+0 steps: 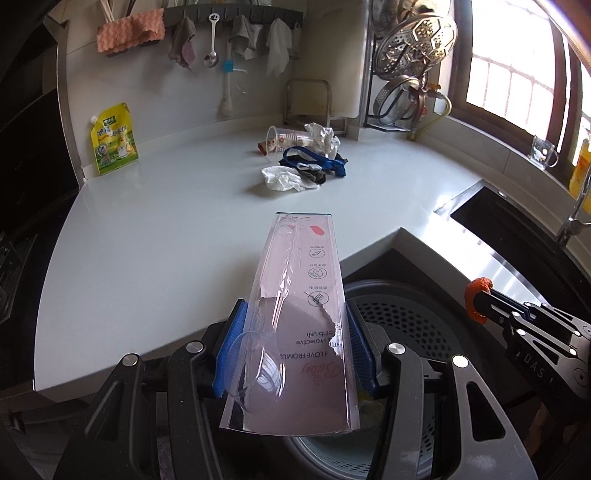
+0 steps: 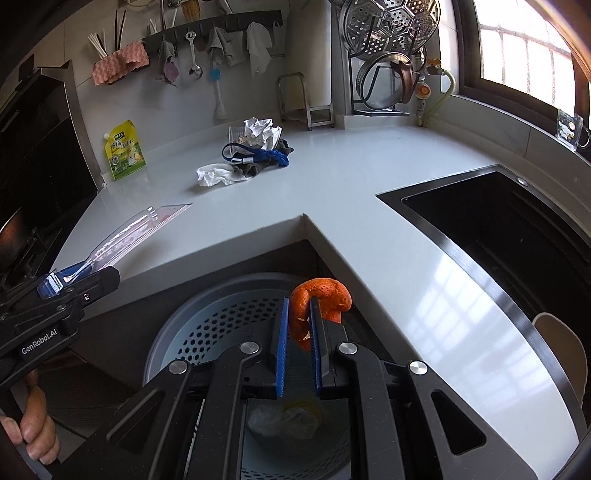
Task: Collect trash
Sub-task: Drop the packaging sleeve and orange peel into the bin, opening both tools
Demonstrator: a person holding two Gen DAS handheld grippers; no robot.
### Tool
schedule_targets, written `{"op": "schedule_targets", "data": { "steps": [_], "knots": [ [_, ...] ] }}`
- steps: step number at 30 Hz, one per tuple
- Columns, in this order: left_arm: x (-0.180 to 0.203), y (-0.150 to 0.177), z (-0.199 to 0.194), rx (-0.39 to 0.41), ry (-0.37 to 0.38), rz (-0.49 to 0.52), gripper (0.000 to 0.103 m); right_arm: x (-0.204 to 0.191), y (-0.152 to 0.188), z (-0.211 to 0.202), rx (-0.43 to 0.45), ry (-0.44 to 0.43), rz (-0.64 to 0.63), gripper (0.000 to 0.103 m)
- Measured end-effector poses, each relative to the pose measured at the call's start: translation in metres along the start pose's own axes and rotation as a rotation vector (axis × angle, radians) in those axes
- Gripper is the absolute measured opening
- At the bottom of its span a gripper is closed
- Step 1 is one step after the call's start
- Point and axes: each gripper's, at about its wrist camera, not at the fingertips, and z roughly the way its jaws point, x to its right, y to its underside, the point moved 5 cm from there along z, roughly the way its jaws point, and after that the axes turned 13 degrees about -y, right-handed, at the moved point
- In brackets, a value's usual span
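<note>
Drop step: left hand-held gripper (image 1: 295,354) clamps a torn package (image 1: 299,295), right hand-held gripper (image 2: 297,332) pinches peel (image 2: 317,299), both above the bin (image 2: 221,317). Next: let go.

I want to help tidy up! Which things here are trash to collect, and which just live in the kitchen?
Trash job: toothbrush packaging, orange peel, crumpled tissue, plastic cup, blue strap, bin.

Just kitchen things: yellow pouch, hanging spoon, steamer rack, sink.
</note>
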Motion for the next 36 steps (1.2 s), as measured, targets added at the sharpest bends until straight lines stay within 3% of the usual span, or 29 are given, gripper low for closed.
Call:
{"op": "schedule_targets", "data": {
  "steps": [12, 36],
  "knots": [
    [0.03, 0.041, -0.016, -0.031, 0.053, 0.054, 0.051, 0.001, 0.043, -0.011, -0.029, 0.066, -0.044, 0.011],
    [0.055, 0.08, 0.015, -0.181, 0.126, 0.088, 0.051, 0.006, 0.069, 0.014, -0.106, -0.025, 0.01, 0.012]
  ]
}}
